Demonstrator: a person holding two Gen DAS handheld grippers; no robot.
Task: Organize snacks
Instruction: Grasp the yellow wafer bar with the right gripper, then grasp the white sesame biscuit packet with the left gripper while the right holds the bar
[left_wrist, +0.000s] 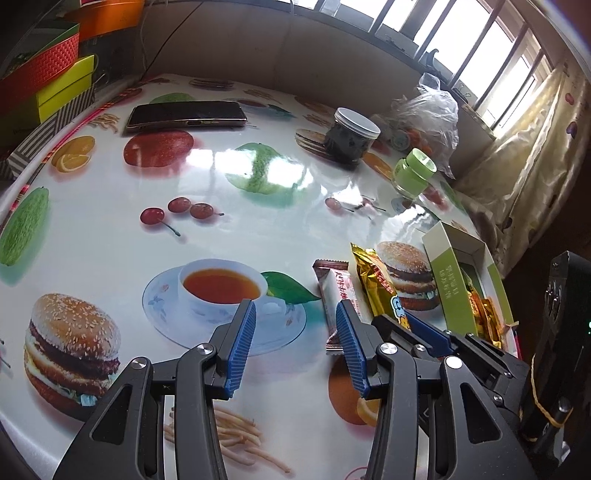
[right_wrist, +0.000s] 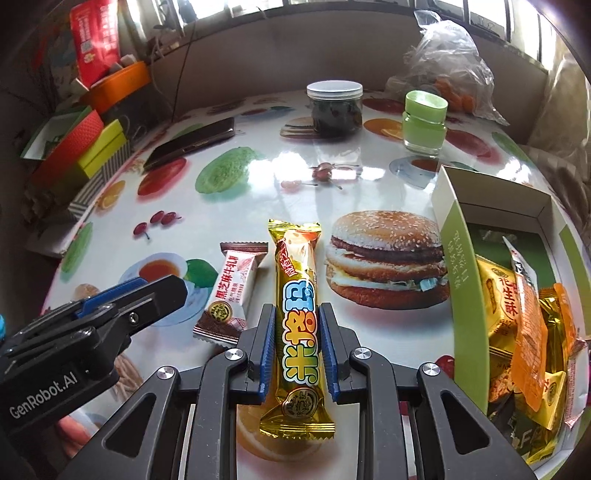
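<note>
Left gripper hangs wide open over the table, holding nothing; its right finger sits just above the nougat, which lies flat just left of the gold bar. Right gripper has both pads against the gold bar's sides near its lower half; the bar appears to rest on the table, though lift cannot be told. Risk, in my judgement: the foil is slick and the grip is low on a long wrapper, so the far end may droop, swing or slip out during transfer. The box stands to the right, already crowded with packets; its near wall is tall and could catch the bar. Jar, green pot, phone and bag sit well clear at the far side.
</note>
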